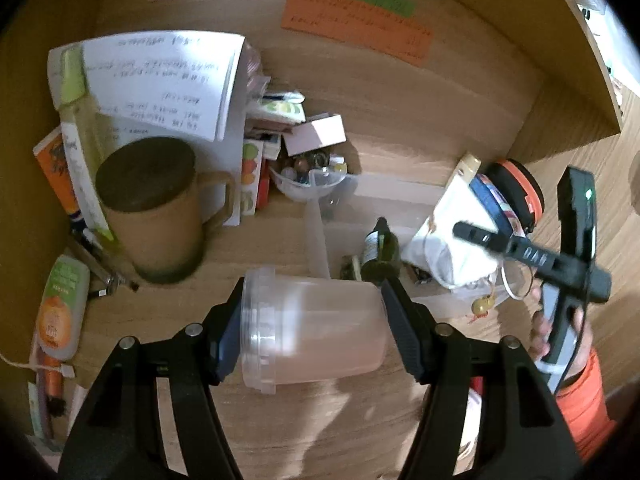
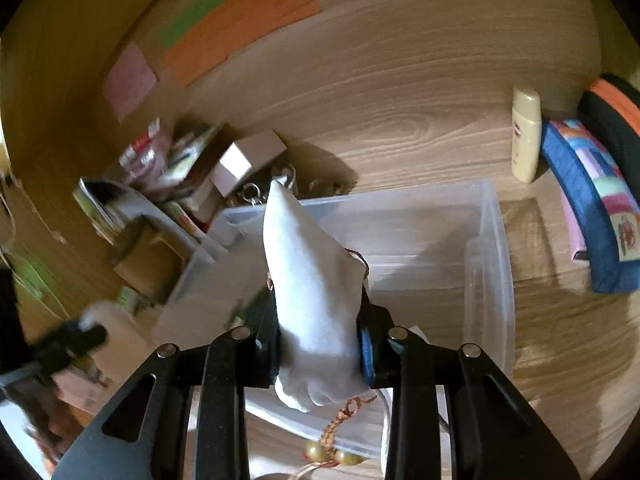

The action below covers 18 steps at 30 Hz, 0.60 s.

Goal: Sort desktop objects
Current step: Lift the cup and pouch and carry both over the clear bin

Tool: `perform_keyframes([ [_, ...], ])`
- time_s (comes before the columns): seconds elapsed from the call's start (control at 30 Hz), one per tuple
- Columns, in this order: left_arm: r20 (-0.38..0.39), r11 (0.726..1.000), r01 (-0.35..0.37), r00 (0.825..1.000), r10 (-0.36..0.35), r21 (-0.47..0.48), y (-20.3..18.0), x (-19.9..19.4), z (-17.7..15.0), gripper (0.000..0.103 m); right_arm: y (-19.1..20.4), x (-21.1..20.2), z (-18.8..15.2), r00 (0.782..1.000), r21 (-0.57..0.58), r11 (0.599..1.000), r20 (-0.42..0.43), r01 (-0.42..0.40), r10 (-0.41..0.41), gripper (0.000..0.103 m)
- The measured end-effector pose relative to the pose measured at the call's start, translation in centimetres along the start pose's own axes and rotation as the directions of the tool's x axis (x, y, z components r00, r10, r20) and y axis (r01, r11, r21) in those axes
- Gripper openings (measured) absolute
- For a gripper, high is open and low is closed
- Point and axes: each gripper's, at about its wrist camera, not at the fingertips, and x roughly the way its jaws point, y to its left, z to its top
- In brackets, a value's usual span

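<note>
Left gripper [image 1: 312, 332]: clamped on one clear plastic cup [image 1: 316, 332], lying sideways above the desk.
Right gripper [image 2: 320, 344]: pinching one white cloth pouch [image 2: 312, 292] over one clear bin [image 2: 488, 264].
Beyond: one brown mug [image 1: 152, 208], three paper notes.

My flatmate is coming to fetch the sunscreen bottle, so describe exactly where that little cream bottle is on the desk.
Start at the clear plastic bin in the middle of the wooden desk. Past its far right corner the cream bottle stands upright, just left of a blue patchwork pouch. It is the only pale yellow, capped bottle there; its neighbours are soft, brightly coloured cases.
</note>
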Motion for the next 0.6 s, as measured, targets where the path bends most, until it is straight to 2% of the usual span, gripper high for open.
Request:
perform_keyframes([
  [0.17, -0.002, 1.000, 0.006, 1.000, -0.006, 0.009, -0.9, 0.8, 1.1, 0.064, 1.4, 0.8, -0.8, 0.998, -0.112, 0.992, 0.008, 0.064, -0.063, 0.029],
  [0.43, -0.015, 0.999, 0.029, 0.999, -0.028, 0.039, -2.9, 2.9, 2.4, 0.064, 2.0, 0.8, -1.2, 0.996, -0.173, 0.981, 0.035, 0.090, -0.085, 0.030],
  [0.47, -0.010, 0.999, 0.014, 1.000, -0.014, 0.047, -3.3, 2.9, 2.5, 0.064, 2.1, 0.8, -1.3, 0.995, -0.184, 0.978, 0.038, 0.099, -0.093, 0.031],
  [0.53, -0.004, 0.998, -0.006, 1.000, 0.006, 0.061, -3.8, 3.3, 2.7, 0.064, 2.4, 0.7, -1.3, 0.993, -0.209, 0.972, 0.045, 0.112, -0.105, 0.033],
  [0.6, 0.000, 0.998, -0.012, 1.000, 0.012, 0.061, -3.9, 3.5, 3.1, 0.064, 2.6, 0.4, -1.4, 0.992, -0.230, 0.965, 0.061, 0.125, -0.114, 0.044],
])
